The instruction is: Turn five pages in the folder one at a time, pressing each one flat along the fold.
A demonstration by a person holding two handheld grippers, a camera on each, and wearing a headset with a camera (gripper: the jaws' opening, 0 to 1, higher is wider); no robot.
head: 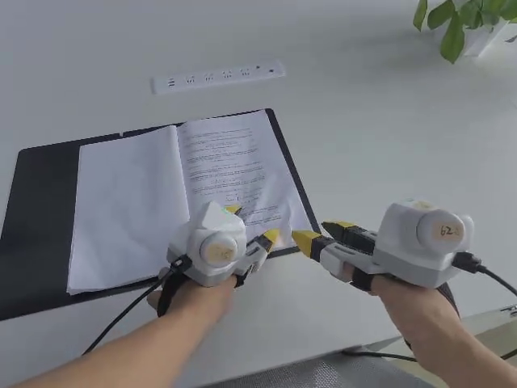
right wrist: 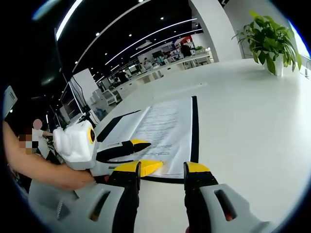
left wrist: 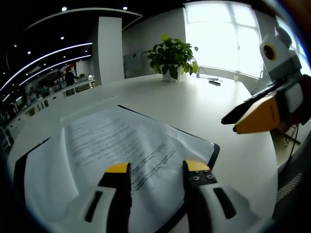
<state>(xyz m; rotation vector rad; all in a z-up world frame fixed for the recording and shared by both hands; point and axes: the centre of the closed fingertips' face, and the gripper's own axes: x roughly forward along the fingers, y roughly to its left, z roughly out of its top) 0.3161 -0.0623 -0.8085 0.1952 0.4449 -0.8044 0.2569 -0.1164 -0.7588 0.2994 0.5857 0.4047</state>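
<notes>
A black folder point(head: 44, 170) lies open on the white table. Its left page point(head: 129, 202) is blank and its right page point(head: 234, 170) is printed. My left gripper point(head: 252, 224) hovers open over the printed page's near right corner, with nothing between its jaws; its own view has the printed sheet point(left wrist: 126, 141) under the left gripper point(left wrist: 157, 167). My right gripper point(head: 321, 233) is open just right of the folder's near corner, off the paper, tips toward the left gripper. In its own view the right gripper point(right wrist: 162, 167) faces the folder's edge point(right wrist: 194, 126) and the left gripper point(right wrist: 121, 148).
A white power strip point(head: 218, 77) lies beyond the folder. A potted plant point(head: 460, 24) stands at the far right corner. The table's front edge point(head: 323, 356) runs just below my hands, and cables trail from both grippers. Bare tabletop spreads to the folder's right.
</notes>
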